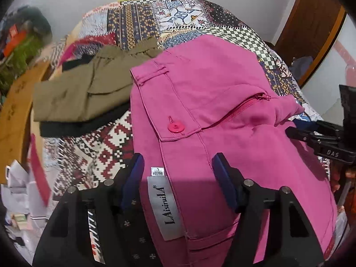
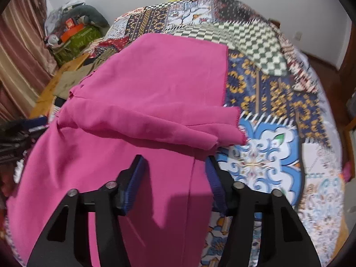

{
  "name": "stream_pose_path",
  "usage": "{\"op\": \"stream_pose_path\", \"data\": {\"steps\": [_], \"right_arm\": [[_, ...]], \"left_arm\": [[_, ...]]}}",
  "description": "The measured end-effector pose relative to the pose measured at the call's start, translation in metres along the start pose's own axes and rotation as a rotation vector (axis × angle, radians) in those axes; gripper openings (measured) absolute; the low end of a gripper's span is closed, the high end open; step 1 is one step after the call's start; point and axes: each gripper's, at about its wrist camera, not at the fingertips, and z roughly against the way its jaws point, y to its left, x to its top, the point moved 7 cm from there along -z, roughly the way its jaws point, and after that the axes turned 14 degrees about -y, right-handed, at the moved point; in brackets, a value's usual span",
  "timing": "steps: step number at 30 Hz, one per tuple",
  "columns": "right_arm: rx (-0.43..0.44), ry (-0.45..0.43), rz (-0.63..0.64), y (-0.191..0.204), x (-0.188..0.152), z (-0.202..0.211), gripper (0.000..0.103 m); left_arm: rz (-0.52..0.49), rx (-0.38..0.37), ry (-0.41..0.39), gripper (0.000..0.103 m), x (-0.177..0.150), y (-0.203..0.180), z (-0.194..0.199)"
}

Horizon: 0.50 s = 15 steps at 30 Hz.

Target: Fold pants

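Pink pants (image 1: 222, 115) lie on a bed covered by a patchwork quilt (image 2: 267, 102), waistband towards the left gripper (image 1: 176, 173), with a round pink button (image 1: 175, 127), an undone zipper (image 1: 242, 108) and a white brand label (image 1: 164, 209) showing. One leg end (image 2: 200, 129) lies folded back over the rest, rumpled and frayed. Both grippers hover over the cloth with jaws released and nothing between them; the right gripper (image 2: 175, 173) sits over the leg edge. Olive shorts (image 1: 86, 93) lie beside the waistband.
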Motion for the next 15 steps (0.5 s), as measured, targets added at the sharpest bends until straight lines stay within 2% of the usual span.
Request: {"op": "stream_pose_path", "data": {"steps": [3,5,6,9,11,12,15], "right_arm": [[0.014,0.012,0.003,0.002,-0.004,-0.002,0.042],[0.011,0.014,0.018,0.005,-0.004,-0.002,0.033],[0.006,0.015,0.025,0.006,-0.004,-0.002,0.028],[-0.026,0.019,0.038,0.004,-0.005,-0.002,0.012],[-0.032,0.024,0.027,0.000,-0.004,-0.001,0.009],[-0.037,0.027,0.024,0.000,-0.005,0.000,0.007],[-0.057,0.034,0.030,0.000,-0.010,0.008,0.004]], "left_arm": [[0.016,-0.031,0.006,0.055,0.000,-0.001,-0.002],[0.012,-0.037,0.007,0.049,0.000,-0.003,-0.002],[0.008,-0.041,0.006,0.042,0.001,-0.005,-0.002],[0.003,-0.041,0.009,0.034,0.002,-0.007,0.001],[-0.013,-0.031,0.004,0.032,0.003,-0.007,0.004],[-0.024,-0.020,0.004,0.024,0.002,-0.007,0.005],[-0.044,0.024,0.013,0.014,0.001,0.002,0.002]]}}
